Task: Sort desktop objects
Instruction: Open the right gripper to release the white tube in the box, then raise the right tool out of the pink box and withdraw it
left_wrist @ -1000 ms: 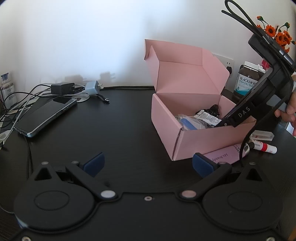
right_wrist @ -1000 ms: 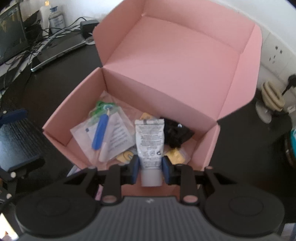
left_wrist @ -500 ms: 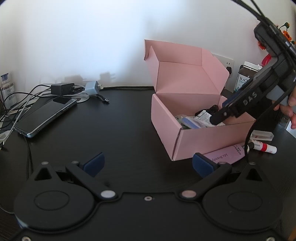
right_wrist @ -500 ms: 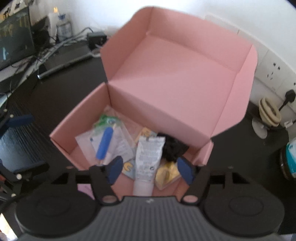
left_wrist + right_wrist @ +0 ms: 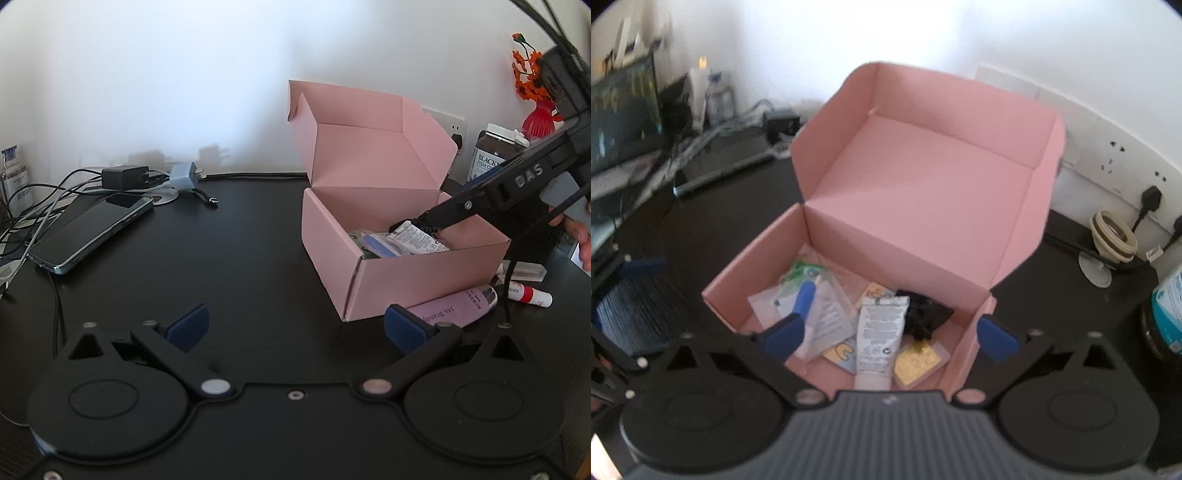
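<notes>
Dark worktop [image 5: 240, 258] under a white wall, and the pink box [image 5: 768, 273] sits with its lid thrown back, right ahead of my right claw [image 5: 892, 338]. That claw's jaws have just been opening and now stand wide, nothing pressed between the blue pads. The white tube [image 5: 881, 332] lies in the box below and between them, free of both pads, so I read that one as delivered. Beside it in the box: a blue-handled stick [image 5: 804, 301] on clear packets toward my left pad, a black bundle [image 5: 925, 317] toward my right pad, and gold and yellow sachets [image 5: 918, 363] close in under the claw.

My left claw [image 5: 295, 326] hangs low over the worktop, jaws spread, holding nothing. Just ahead of its right pad lies a pink tube [image 5: 454, 308], outside the box against its near wall, and beyond that a white and red stick [image 5: 528, 295]. A clear case [image 5: 524, 273] is there too. Those look like what is left to sort. Far off to the left of that claw rest a phone [image 5: 92, 229] and chargers [image 5: 147, 177] among cables; whether they belong in the box I cannot tell.

So: several small things in, at least two or three out.
</notes>
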